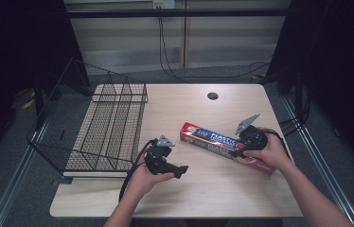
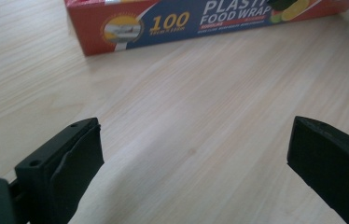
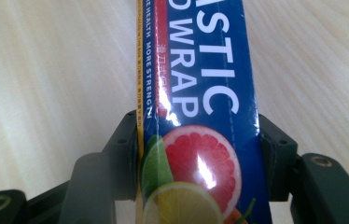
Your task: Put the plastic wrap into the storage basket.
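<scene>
The long red-and-blue cardboard box of plastic food wrap (image 1: 227,146) lay flat on the light wooden desk (image 1: 203,194), right of centre, angled with its far end toward the middle. The right hand-held gripper (image 1: 238,152) was clamped across the box near its nearer half; in the right gripper view both black jaws pressed against the two long sides of the box (image 3: 200,140), just at the printed grapefruit slice, so the grasp looked made. The box was resting on the desk, not yet lifted as far as could be told. The left hand-held gripper (image 1: 183,170) hovered low over bare desk, near the box's far end but apart from it, jaws spread wide with nothing between them (left gripper view showed only wood grain between the pads, box edge (image 2: 200,23) further ahead). The black wire basket (image 1: 94,127) sat at the desk's left edge, empty, well apart from the box. Judgement: pick-up stage done on the right side; lift and transfer, probably into the basket, left to do, with the left hand-held gripper free to support the other end.
</scene>
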Available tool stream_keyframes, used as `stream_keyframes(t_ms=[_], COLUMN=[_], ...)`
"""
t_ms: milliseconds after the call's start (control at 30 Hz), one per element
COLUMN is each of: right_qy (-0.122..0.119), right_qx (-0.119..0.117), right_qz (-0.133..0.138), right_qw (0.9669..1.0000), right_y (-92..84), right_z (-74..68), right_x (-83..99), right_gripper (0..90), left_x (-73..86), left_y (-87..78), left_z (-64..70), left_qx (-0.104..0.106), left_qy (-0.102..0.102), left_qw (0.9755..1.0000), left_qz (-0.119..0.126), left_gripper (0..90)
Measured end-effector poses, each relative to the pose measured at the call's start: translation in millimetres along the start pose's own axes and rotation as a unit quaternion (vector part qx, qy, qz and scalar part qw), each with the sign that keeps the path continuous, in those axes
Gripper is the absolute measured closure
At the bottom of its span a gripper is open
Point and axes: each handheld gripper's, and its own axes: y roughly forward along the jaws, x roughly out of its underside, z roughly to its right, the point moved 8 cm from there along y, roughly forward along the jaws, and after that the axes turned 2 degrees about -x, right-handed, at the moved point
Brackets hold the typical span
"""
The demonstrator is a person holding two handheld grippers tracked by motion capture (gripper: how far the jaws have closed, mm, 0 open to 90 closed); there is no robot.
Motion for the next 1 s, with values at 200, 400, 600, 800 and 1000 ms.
stream_keyframes(t_ms=[200, 400, 600, 800, 1000], right_qy=[-0.018, -0.048, -0.082, -0.106, -0.125], right_qx=[-0.008, -0.028, -0.038, -0.046, -0.062], right_qz=[0.01, 0.029, 0.033, 0.03, 0.031], right_qw=[0.9997, 0.998, 0.9954, 0.9928, 0.9898], right_y=[-14.9, -28.4, -37.4, -38.3, -41.8], right_z=[-5.1, -19.6, -36.0, -44.7, -57.6], right_x=[0.1, -7.2, -14.9, -15.9, -19.0], right_gripper=[44.4, 44.4, 44.3, 44.3, 44.4], left_x=[-24.1, -53.6, -72.2, -86.4, -91.4], left_y=[-9.1, -17.5, -17.9, -15.0, 2.5], left_z=[3.7, 5.8, 7.9, 14.2, 16.3], left_qx=[0.005, 0.017, 0.04, 0.062, 0.077], left_qy=[0.042, 0.087, 0.108, 0.133, 0.179], left_qw=[0.9991, 0.9959, 0.9924, 0.988, 0.9796], left_qz=[0.002, -0.012, -0.041, -0.048, -0.049], left_gripper=[4.0, 4.9, 6.2, 6.9, 7.9])
